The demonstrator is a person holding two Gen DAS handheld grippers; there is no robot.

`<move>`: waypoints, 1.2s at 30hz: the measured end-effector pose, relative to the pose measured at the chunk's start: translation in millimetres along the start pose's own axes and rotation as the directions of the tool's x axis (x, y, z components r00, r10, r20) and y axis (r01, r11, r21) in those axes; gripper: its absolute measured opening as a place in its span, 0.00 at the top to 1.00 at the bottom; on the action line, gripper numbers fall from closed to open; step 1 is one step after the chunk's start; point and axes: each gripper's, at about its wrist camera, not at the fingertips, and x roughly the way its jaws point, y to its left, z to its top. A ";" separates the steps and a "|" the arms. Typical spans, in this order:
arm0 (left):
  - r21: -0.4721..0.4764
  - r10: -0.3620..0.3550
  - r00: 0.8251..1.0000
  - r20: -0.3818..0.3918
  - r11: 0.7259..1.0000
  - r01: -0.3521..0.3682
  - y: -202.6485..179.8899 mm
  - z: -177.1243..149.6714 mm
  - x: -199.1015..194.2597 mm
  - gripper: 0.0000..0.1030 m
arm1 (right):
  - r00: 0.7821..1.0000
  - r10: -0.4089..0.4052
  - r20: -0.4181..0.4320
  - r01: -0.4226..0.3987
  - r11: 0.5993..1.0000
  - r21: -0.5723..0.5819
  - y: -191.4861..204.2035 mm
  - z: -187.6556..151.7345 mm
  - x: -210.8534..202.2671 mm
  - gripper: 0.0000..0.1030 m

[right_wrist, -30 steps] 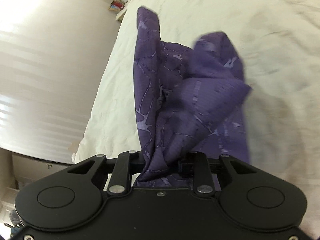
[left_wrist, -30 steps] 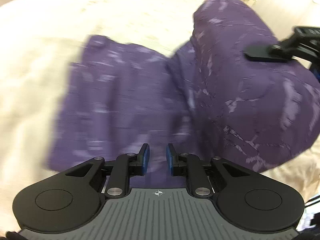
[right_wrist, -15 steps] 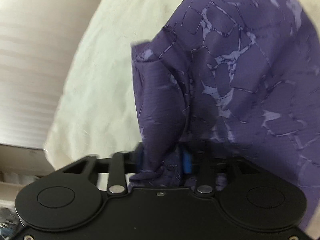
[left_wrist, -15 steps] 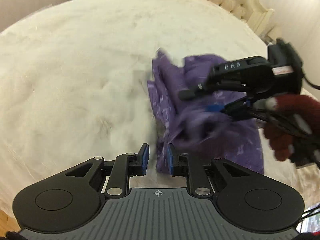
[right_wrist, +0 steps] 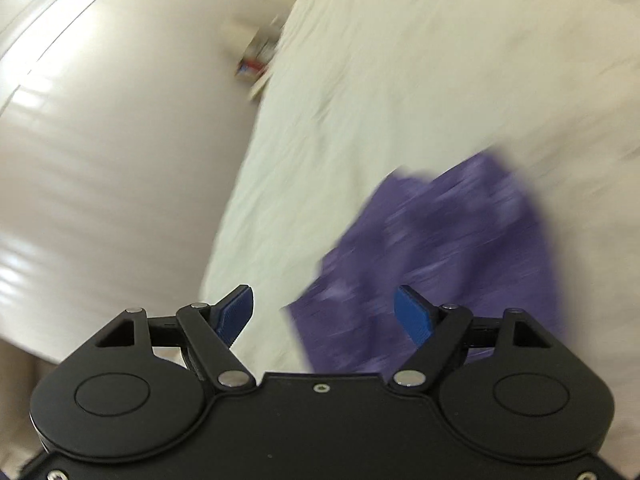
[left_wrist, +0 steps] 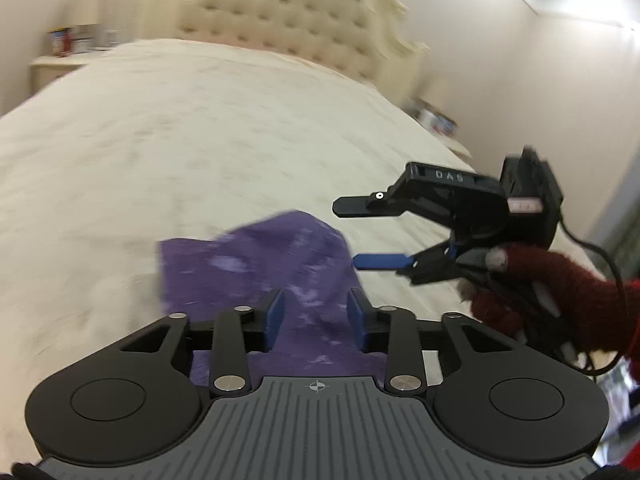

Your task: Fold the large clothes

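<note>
on the cream bed (left_wrist: pixel 200 128) lies the crumpled purple garment (left_wrist: pixel 276 264), blurred. left gripper (left_wrist: pixel 316 316) has just been opening, jaws apart with cloth seen between, no pinch. right gripper (right_wrist: pixel 324 312) has just spread wide, holding nothing, above the garment's edge.

Soft, even indoor light; motion blur smears both fisheye views, edges bowed.

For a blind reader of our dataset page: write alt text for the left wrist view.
A crumpled purple garment lies on a cream bed, seen past the left gripper, whose blue-padded jaws have just been opening and stand apart without pressing the cloth. To the right, a hand in a dark red glove holds the right gripper, jaws wide open and empty; a tufted headboard stands behind.
</note>
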 end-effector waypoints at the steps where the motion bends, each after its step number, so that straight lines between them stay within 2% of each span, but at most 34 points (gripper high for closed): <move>1: 0.015 -0.010 1.000 -0.024 1.000 0.010 -0.7 -0.7 13.8 0.66 | 0.999 -0.035 0.018 0.035 0.999 -0.003 -5.0 0.5 -7.0 0.22; 3: 0.034 -0.012 0.996 -0.090 0.999 0.015 0.5 -9.6 38.2 0.66 | 0.993 -0.115 0.040 0.115 0.993 -0.018 -13.6 -0.9 -19.4 0.23; 5: 0.051 0.036 0.983 -0.179 0.998 -0.027 7.4 -26.1 57.9 0.66 | 0.981 -0.189 0.052 0.192 0.980 -0.057 -19.5 -4.7 -26.5 0.24; 7: 0.053 0.075 0.961 -0.266 0.997 -0.063 21.5 -45.6 74.3 0.67 | 0.968 -0.244 0.053 0.248 0.963 -0.102 -20.9 -4.7 -31.1 0.35; 8: 0.044 0.072 0.958 -0.277 0.997 -0.062 29.6 -51.5 77.3 0.67 | 0.962 -0.267 0.050 0.271 0.954 -0.130 -21.6 -6.5 -33.9 0.44; 9: 0.037 0.072 0.957 -0.280 0.997 -0.064 33.4 -55.8 78.8 0.67 | 0.954 -0.295 0.046 0.299 0.940 -0.163 -20.1 -8.2 -31.6 0.52; 11: 0.019 0.057 0.960 -0.274 0.998 -0.054 38.0 -55.9 79.4 0.67 | 0.946 -0.322 0.043 0.324 0.920 -0.223 -9.8 -12.1 -19.1 0.59; 15: 0.011 0.049 0.958 -0.281 0.999 -0.048 37.9 -52.0 83.1 0.67 | 0.951 -0.308 0.021 0.298 0.898 -0.322 13.5 -9.4 4.6 0.60; 19: -0.014 0.046 0.960 -0.277 0.999 -0.052 41.9 -55.2 74.2 0.67 | 0.934 -0.356 -0.008 0.322 0.855 -0.407 21.7 1.0 44.8 0.60; 23: -0.034 0.036 0.964 -0.264 0.998 -0.046 45.0 -55.8 68.7 0.67 | 0.881 -0.471 -0.049 0.408 0.808 -0.426 8.8 23.5 92.5 0.69; 26: -0.054 0.035 0.963 -0.267 0.997 -0.051 49.4 -52.2 79.5 0.67 | 0.840 -0.537 -0.077 0.442 0.760 -0.476 4.9 29.1 116.9 0.70; 30: -0.087 0.034 0.960 -0.277 0.994 -0.060 52.0 -50.6 84.7 0.66 | 0.809 -0.585 -0.056 0.469 0.700 -0.539 11.8 20.6 124.7 0.70; 32: -0.096 0.032 0.959 -0.283 0.994 -0.061 53.1 -48.9 82.3 0.65 | 0.808 -0.587 -0.052 0.474 0.700 -0.535 12.3 19.0 123.3 0.69; 34: -0.119 0.003 0.958 -0.285 0.992 -0.038 53.2 -44.6 79.7 0.57 | 0.830 -0.555 -0.053 0.455 0.729 -0.512 13.4 19.1 116.1 0.59; 36: -0.178 -0.062 0.961 -0.271 0.984 0.014 61.1 -40.0 72.7 0.36 | 0.866 -0.498 -0.051 0.413 0.767 -0.491 17.4 18.9 100.9 0.45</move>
